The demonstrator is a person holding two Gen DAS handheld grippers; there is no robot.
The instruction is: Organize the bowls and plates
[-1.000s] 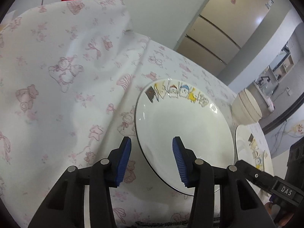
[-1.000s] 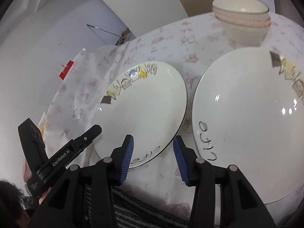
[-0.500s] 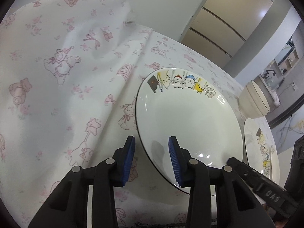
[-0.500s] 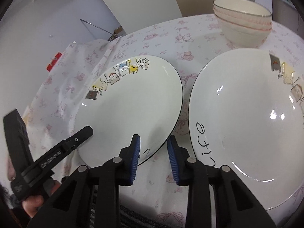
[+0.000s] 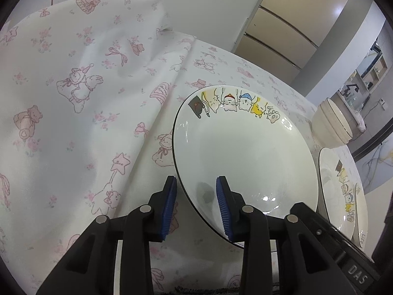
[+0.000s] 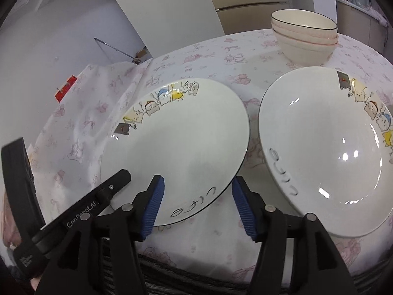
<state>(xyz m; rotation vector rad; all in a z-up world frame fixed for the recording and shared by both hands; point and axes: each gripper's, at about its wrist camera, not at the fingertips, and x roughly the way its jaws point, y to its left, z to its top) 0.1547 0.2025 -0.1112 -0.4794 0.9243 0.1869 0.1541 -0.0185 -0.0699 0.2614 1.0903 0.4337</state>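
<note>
- We close our left tongs [image 5: 195, 205] over the near rim of the cartoon plate [image 5: 243, 152]; pads not yet pressing.
- Our right tongs [image 6: 197, 202] are opening around the same plate's rim, gripping nothing.
- Next, we judge: clamp firmly, lift, stack on the second plate [image 6: 326, 147].

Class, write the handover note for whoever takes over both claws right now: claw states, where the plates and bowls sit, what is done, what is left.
Left claw: closing, straddling the near rim of the left plate; no pad seen pressing.
Right claw: opening, the same plate's near edge between its pads, not gripped.
Right plate lies flat beside it, apart.
Bowls are stacked at the far side of the table.
Done: bowls stacked.
Left: stack the two plates.
</note>
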